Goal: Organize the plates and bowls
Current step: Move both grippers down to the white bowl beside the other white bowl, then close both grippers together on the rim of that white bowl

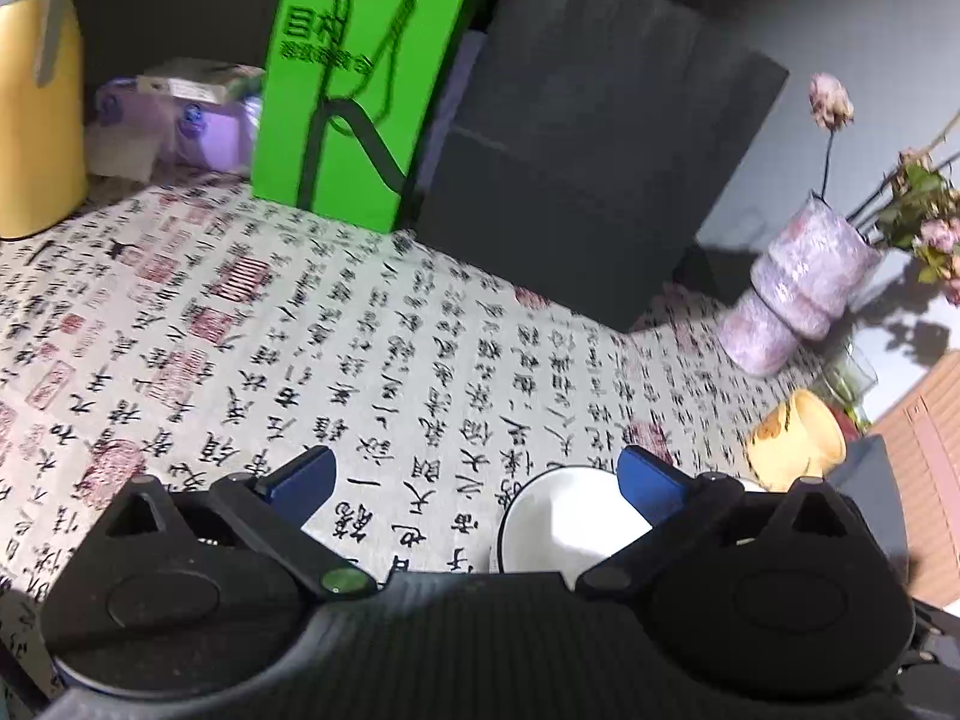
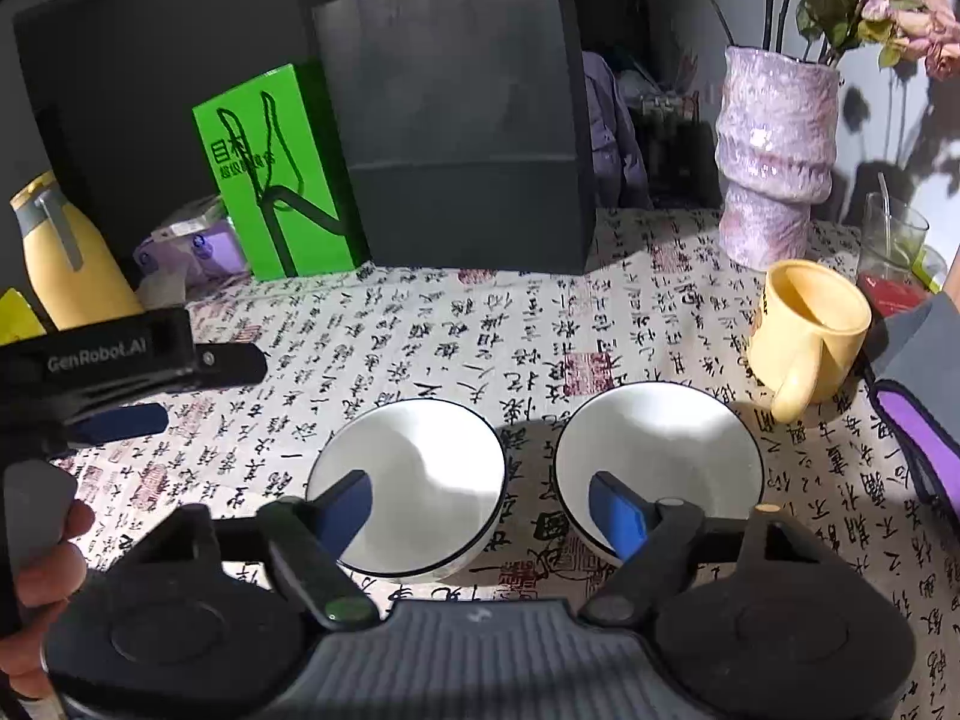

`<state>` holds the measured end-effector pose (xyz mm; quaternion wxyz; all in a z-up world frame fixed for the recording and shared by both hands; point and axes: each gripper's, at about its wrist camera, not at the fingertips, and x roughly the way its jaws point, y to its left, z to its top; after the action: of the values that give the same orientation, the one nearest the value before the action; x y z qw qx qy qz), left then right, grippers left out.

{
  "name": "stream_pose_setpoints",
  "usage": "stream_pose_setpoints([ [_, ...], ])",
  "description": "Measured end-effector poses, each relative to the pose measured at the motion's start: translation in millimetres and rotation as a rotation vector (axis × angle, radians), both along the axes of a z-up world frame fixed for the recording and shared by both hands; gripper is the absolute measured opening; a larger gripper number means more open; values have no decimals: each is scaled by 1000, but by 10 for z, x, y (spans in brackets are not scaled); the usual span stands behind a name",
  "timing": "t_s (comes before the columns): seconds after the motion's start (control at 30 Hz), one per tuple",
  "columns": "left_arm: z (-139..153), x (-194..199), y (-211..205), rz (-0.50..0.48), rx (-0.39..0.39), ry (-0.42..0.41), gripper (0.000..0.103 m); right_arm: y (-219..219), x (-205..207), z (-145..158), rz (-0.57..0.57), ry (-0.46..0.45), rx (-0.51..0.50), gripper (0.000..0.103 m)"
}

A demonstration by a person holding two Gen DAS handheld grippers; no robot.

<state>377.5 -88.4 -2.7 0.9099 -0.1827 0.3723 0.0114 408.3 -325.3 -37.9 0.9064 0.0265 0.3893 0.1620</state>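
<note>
While both grippers hung over the near edge of the table, two white bowls with thin dark rims sat side by side there, close but not touching. The left bowl and the right bowl were both upright and empty, right on the calligraphy-print tablecloth.

The right gripper had its blue pads spread apart, one pad showing in front of each bowl, with nothing clamped between them. Can't tell if either pad actually touched a rim. The left gripper was spread wide too and held nothing; only bare cloth and part of one bowl showed between its pads. In the right wrist view it poked in from the left edge of the table, with a hand wrapped around its grip.

Just beyond the right bowl, toward the right edge, stood a yellow mug, handle facing the near side. Further back was a chunky purple vase with dried flowers, and a clear glass beside it at the right edge.

Along the back edge stood a big dark paper bag in the middle, a bright green box touching its left side, then some purple packets, and a yellow flask near the back left corner.
</note>
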Motion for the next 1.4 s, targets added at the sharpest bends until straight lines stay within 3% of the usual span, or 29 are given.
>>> stream_pose_setpoints([
  [0.13,-76,42,-19,-55,8,0,102,47,57,-56,-13,15,-3,74],
  [0.23,-154,88,-20,-61,-1,34,93,98,77,-89,-23,24,-9,70],
  [0.37,-253,156,-9,-72,-12,72,80,180,138,-155,-49,62,-42,56],
  [0.4,-278,173,-8,-78,-18,82,79,197,154,-176,-53,75,-46,48],
  [0.5,-355,228,-19,-100,-24,107,74,242,192,-225,-57,105,-59,40],
  [0.67,-492,299,-93,-128,-12,143,62,313,263,-343,-99,154,-101,39],
  [0.93,-696,412,-127,-154,-1,198,52,402,393,-470,-146,183,-141,25],
  [1.4,-796,455,-237,-236,38,174,24,532,430,-559,-202,193,-171,19],
])
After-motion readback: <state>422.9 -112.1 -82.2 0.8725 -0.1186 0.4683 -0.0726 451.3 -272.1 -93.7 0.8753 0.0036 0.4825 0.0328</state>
